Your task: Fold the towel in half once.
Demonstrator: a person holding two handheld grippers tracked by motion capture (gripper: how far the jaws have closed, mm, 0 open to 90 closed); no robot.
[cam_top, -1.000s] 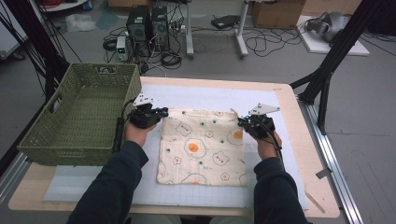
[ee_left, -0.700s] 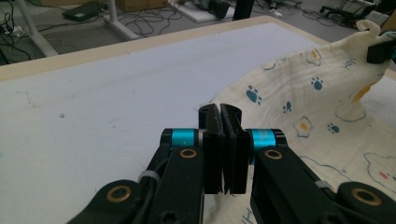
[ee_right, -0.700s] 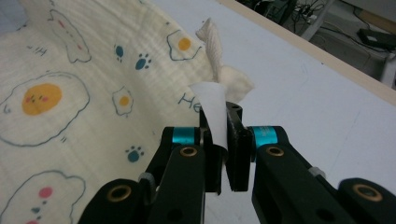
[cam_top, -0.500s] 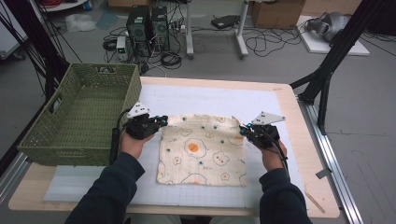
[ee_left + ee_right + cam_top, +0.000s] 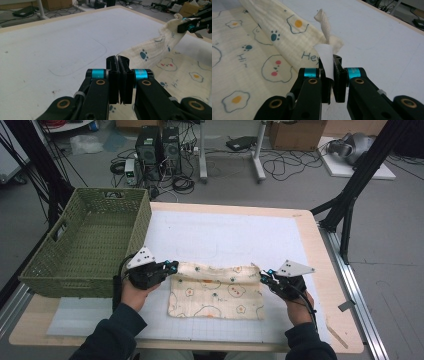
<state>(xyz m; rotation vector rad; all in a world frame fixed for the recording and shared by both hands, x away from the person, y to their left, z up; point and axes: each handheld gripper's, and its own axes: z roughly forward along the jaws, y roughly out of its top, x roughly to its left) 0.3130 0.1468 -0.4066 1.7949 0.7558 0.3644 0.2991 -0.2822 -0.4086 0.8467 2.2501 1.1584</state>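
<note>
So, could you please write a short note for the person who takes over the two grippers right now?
Left gripper: shut on the far left corner of the cloth, lifted above the mat.
Right gripper: shut on the far right corner, with the label and loop of the cloth between its jaws.
Cloth: on the white mat; its far edge is carried toward the near edge, the near part lies flat.
Basket: at the left of the table, nothing visible in it.
Done: both corners gripped, the fold is about halfway over.
Left: probably lay the far edge onto the near edge, release, then fold again or put the cloth into the basket.
</note>
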